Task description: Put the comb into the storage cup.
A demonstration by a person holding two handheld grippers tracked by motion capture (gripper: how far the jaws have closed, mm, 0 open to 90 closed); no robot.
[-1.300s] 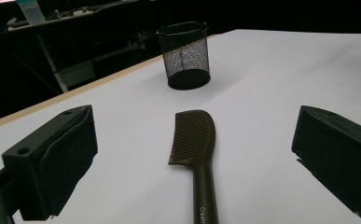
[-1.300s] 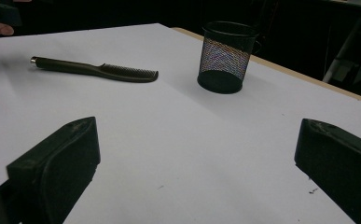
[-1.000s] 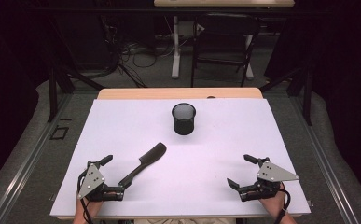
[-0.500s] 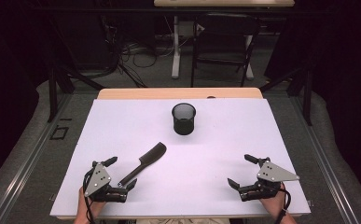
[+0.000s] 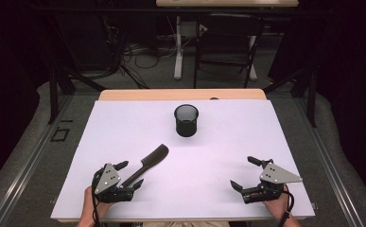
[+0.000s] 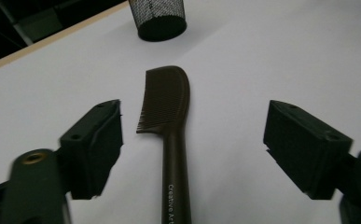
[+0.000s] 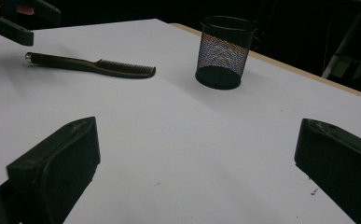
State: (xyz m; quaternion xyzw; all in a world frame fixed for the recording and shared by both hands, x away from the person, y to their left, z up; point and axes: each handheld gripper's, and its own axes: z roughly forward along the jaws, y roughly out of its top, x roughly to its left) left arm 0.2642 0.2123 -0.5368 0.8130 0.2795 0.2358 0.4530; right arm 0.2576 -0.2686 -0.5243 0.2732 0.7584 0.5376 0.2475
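A dark brown comb lies flat on the white table, teeth end pointing toward a black mesh cup. My left gripper straddles the comb's handle. Its jaws have just been closing, with the handle between them. Both pads stand clear of the handle on either side. At the near right, my right gripper rests open with bare table between its jaws. From the right gripper view, the comb and cup lie ahead.
The mesh cup stands upright at the table's middle back, near the wooden far edge. Dark floor, cables and chair legs lie beyond the table. The left gripper appears at the top left of the right gripper view.
My left gripper has shifted a little to the right onto the comb's handle and its jaws have narrowed. The right gripper, comb and cup have stayed put.
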